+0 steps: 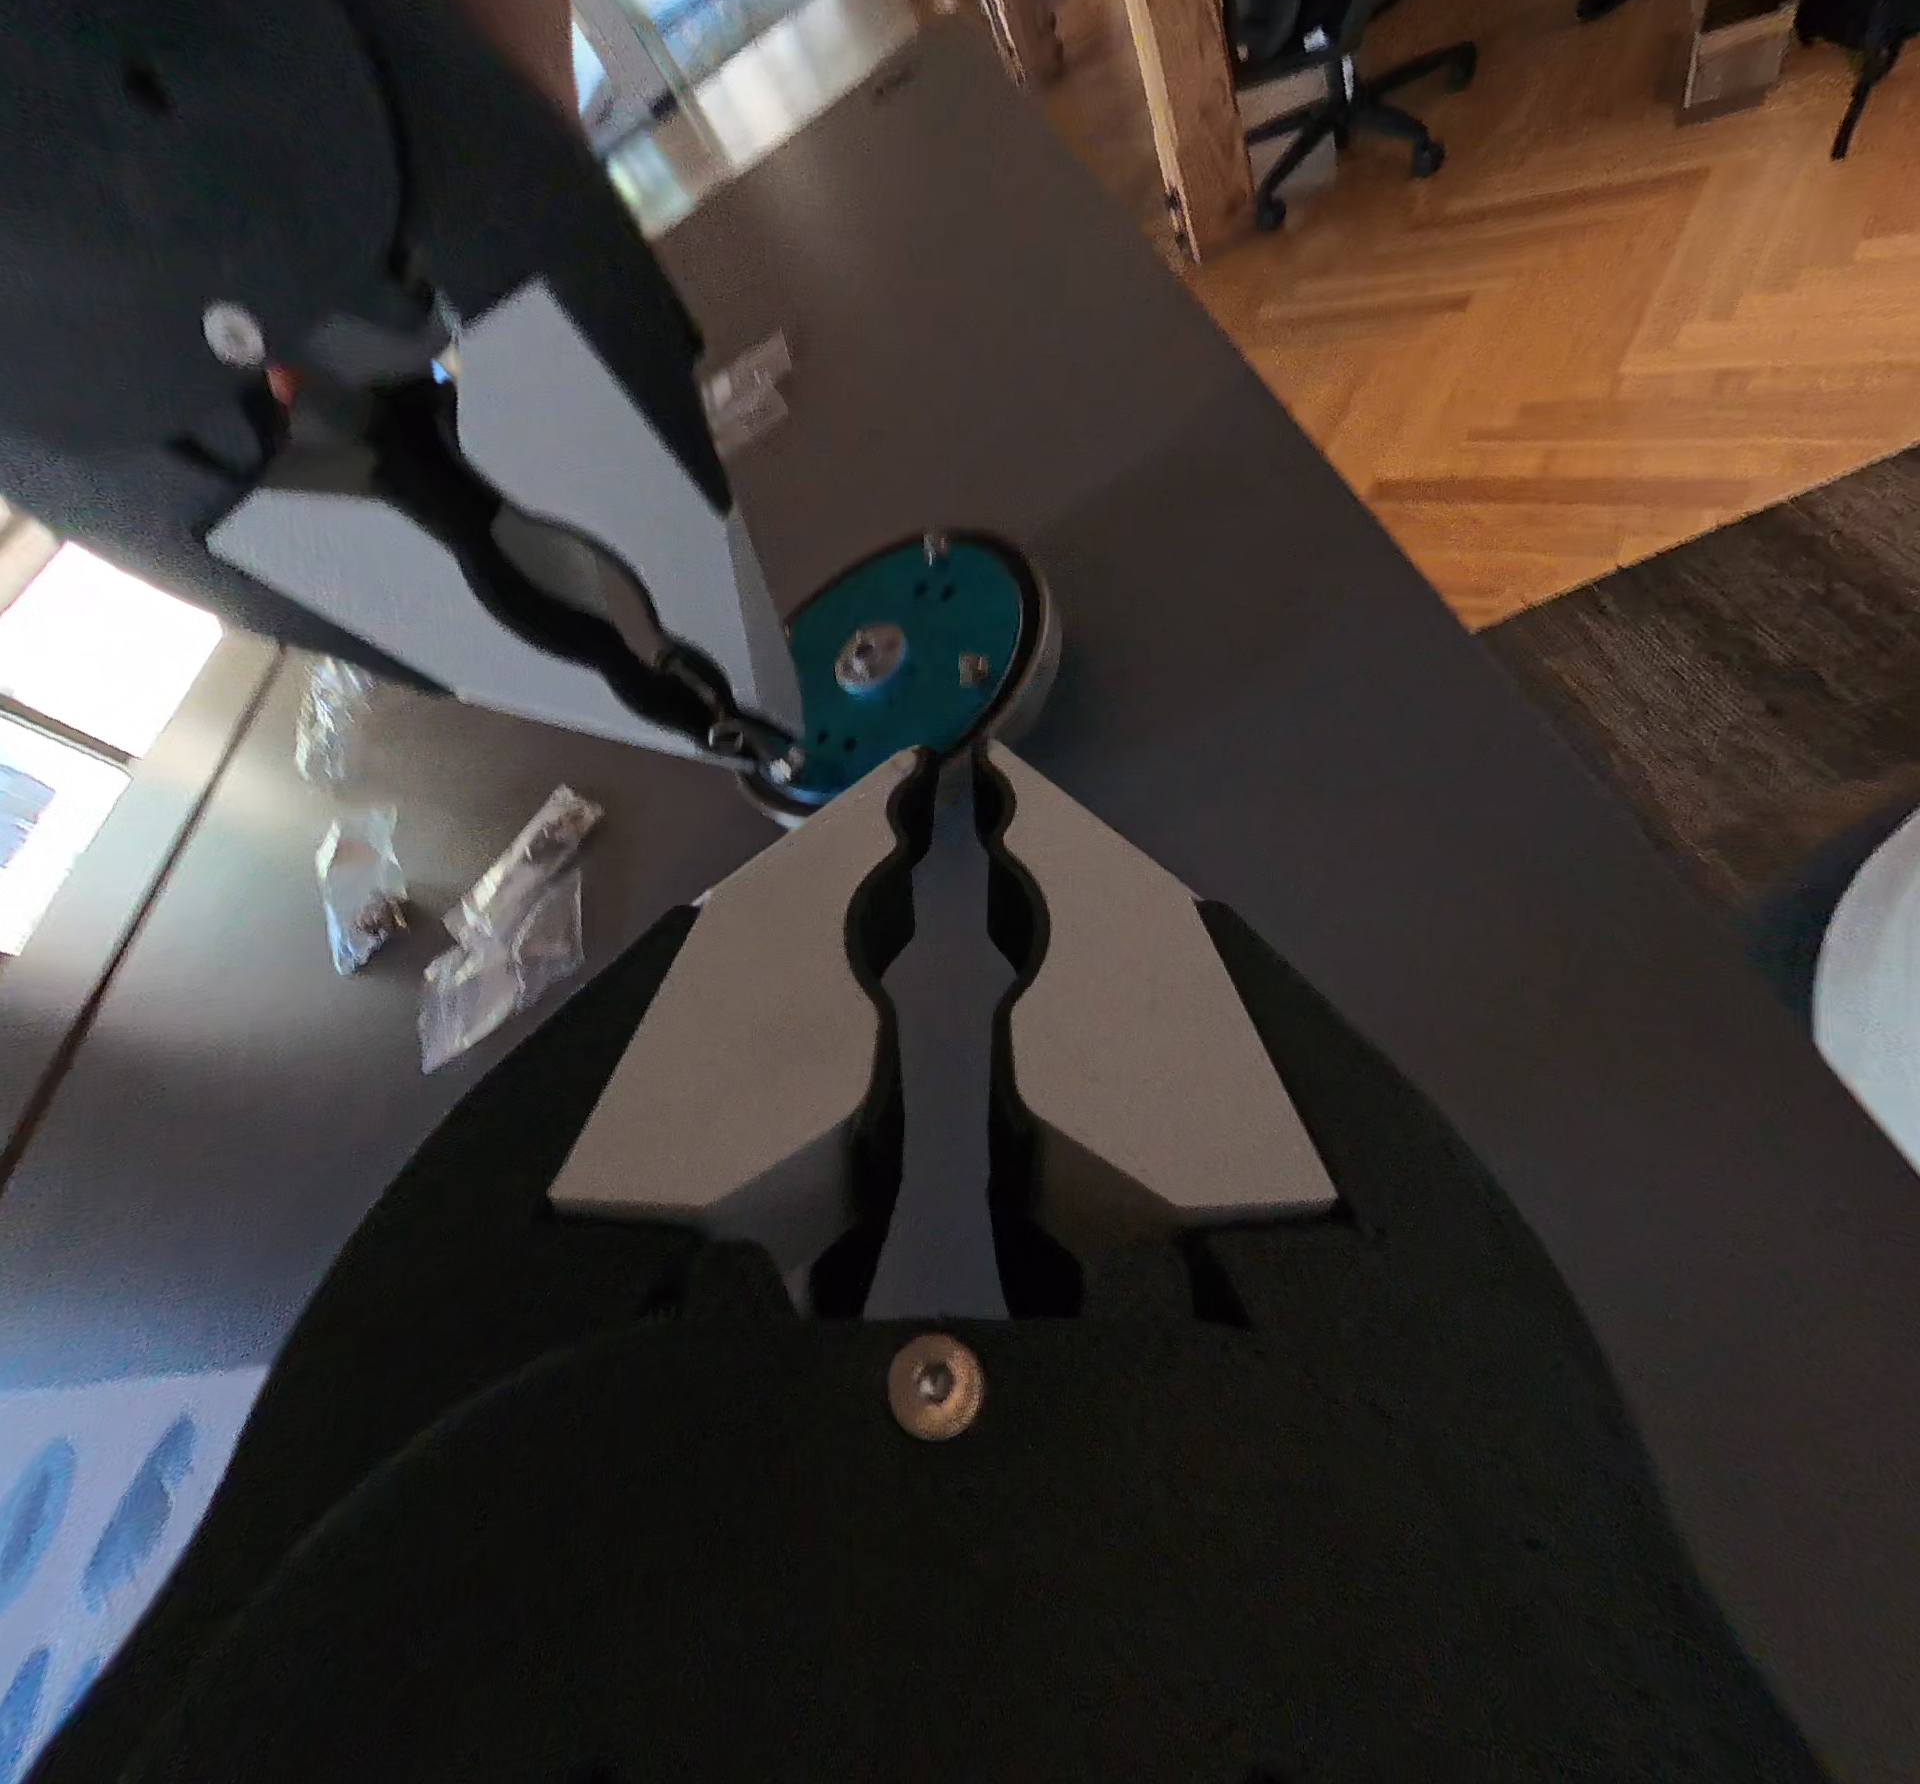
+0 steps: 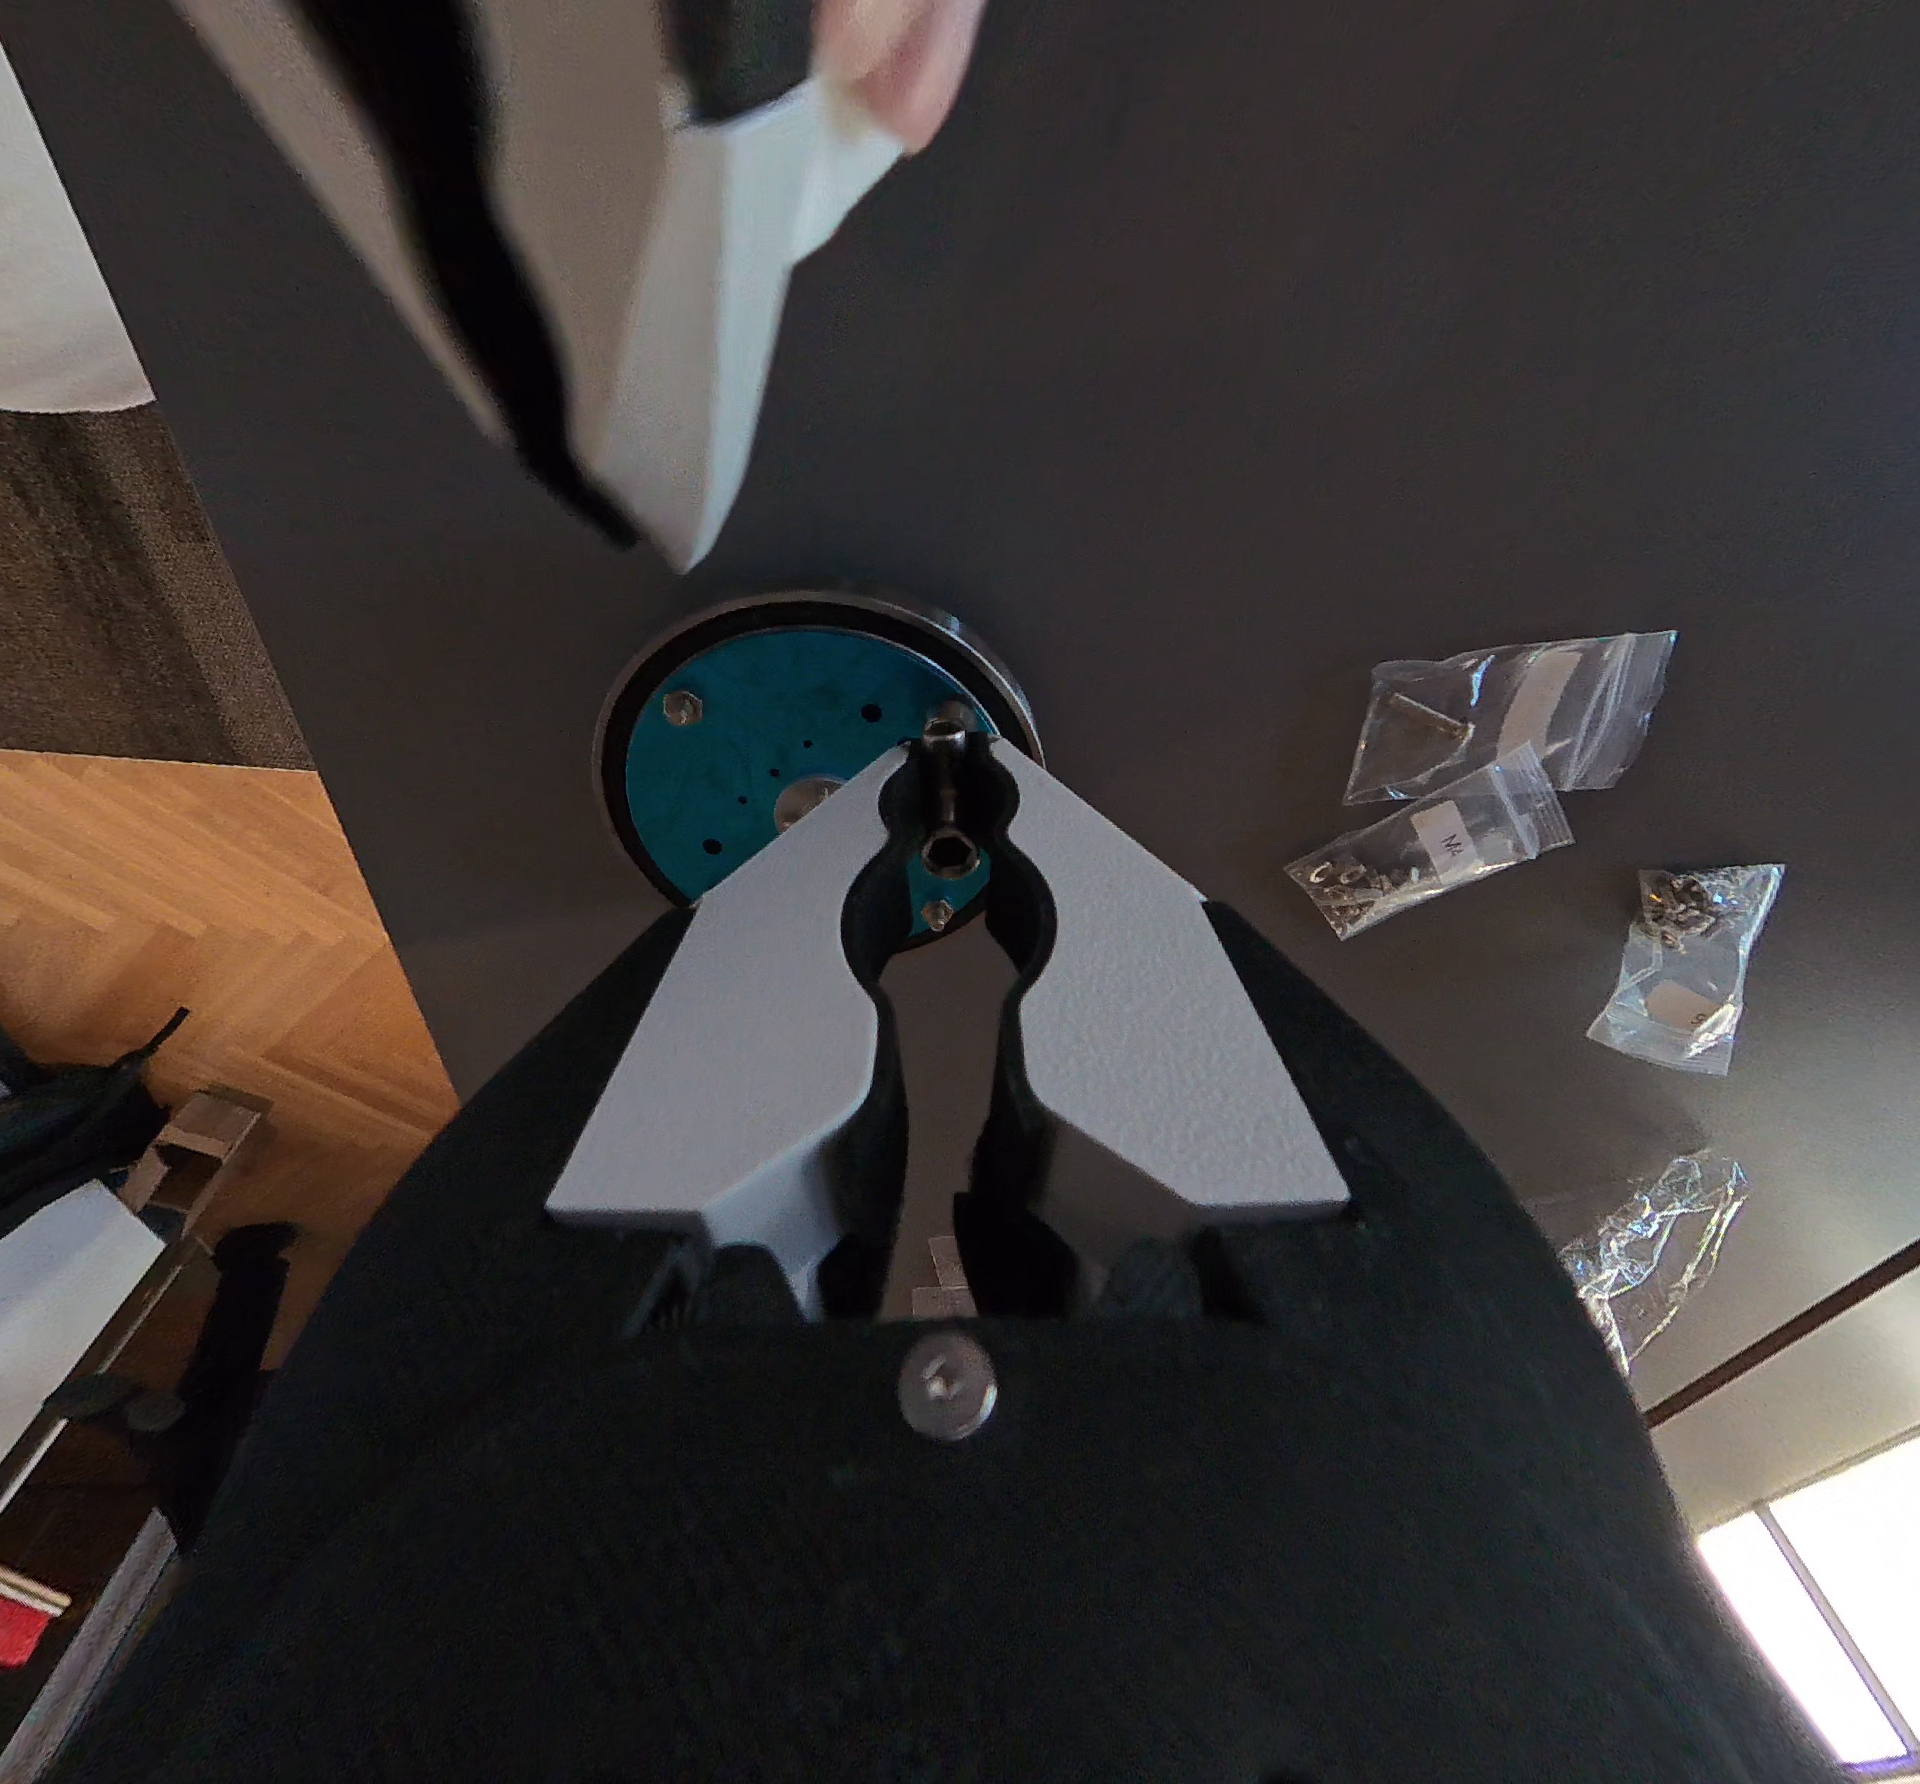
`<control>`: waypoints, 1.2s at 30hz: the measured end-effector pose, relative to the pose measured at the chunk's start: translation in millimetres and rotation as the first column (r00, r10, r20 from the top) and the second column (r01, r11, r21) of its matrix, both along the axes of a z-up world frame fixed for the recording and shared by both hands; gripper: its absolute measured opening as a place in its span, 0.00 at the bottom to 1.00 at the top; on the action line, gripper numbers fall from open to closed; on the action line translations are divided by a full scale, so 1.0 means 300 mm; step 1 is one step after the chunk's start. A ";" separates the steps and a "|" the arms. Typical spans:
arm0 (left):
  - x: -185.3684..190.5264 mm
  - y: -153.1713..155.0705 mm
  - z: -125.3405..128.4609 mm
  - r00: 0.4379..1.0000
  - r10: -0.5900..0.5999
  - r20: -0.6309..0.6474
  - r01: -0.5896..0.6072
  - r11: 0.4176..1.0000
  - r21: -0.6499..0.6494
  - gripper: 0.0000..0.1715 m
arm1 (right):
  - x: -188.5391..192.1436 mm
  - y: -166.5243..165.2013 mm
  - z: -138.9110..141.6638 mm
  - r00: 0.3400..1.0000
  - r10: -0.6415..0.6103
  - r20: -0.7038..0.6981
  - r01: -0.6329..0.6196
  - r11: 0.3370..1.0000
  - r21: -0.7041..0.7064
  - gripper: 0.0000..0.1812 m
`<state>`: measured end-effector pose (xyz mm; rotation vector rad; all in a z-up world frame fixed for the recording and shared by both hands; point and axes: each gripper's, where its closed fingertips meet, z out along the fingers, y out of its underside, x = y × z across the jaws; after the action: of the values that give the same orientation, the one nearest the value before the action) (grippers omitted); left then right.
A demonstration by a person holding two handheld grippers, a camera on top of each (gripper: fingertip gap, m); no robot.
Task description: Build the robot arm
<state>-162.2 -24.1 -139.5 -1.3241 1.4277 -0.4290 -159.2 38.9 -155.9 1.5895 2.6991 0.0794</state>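
A: Right wrist view, near field: the right gripper (image 2: 951,747) is clamped on a socket-head screw (image 2: 948,804), its lower end at a hole near the rim of the teal disc (image 2: 748,758). A grip along the shank probably keeps the screw in line with the hole.

B: State of the left gripper (image 1: 948,758)?

A: Nearly closed and empty; a narrow gap shows between its pads. Its tips sit just beside the disc's near edge, contact not confirmed; likely a bracing position. In its own view the right gripper (image 1: 769,747) meets the disc from the left.

B: Clearance around the disc?

A: The disc lies flat on the dark table (image 2: 1351,384). Plastic hardware bags (image 2: 1507,726) lie well apart to its right. The table edge runs to the disc's left, with wood floor (image 2: 156,903) beyond. Past the disc the tabletop is bare.
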 end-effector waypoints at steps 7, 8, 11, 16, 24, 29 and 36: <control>0.083 -0.028 -0.029 0.990 -0.022 -0.138 0.064 0.950 0.305 0.11 | 0.003 0.001 0.000 0.997 -0.056 0.058 0.055 0.998 0.017 0.04; 0.086 -0.040 -0.044 0.986 -0.034 -0.161 0.088 0.936 0.340 0.10 | 0.004 0.001 -0.001 0.991 -0.114 0.067 0.113 0.993 0.020 0.04; 0.097 -0.046 -0.083 0.976 -0.016 -0.217 0.104 0.911 0.399 0.04 | 0.009 -0.002 0.000 0.945 -0.317 0.076 0.316 0.948 0.024 0.04; 0.132 -0.026 -0.080 0.975 0.012 -0.220 0.082 0.908 0.410 0.06 | 0.013 -0.004 0.000 0.835 -0.551 0.019 0.549 0.834 0.050 0.04; 0.173 -0.020 -0.078 0.979 -0.016 -0.204 0.099 0.909 0.405 0.05 | 0.018 -0.013 -0.001 0.693 -0.721 -0.005 0.721 0.693 0.015 0.04; 0.180 -0.015 -0.074 0.984 -0.042 -0.173 0.103 0.928 0.358 0.04 | 0.018 -0.021 -0.001 0.495 -0.868 0.036 0.869 0.495 -0.005 0.04; 0.180 0.000 -0.074 0.984 -0.033 -0.172 0.095 0.925 0.367 0.04 | 0.017 -0.005 -0.002 0.280 -0.954 0.105 0.958 0.285 0.034 0.04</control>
<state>-108.1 -24.1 -161.8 -1.0210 1.5998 -0.0799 -154.1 37.4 -156.4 2.7614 1.1595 0.0863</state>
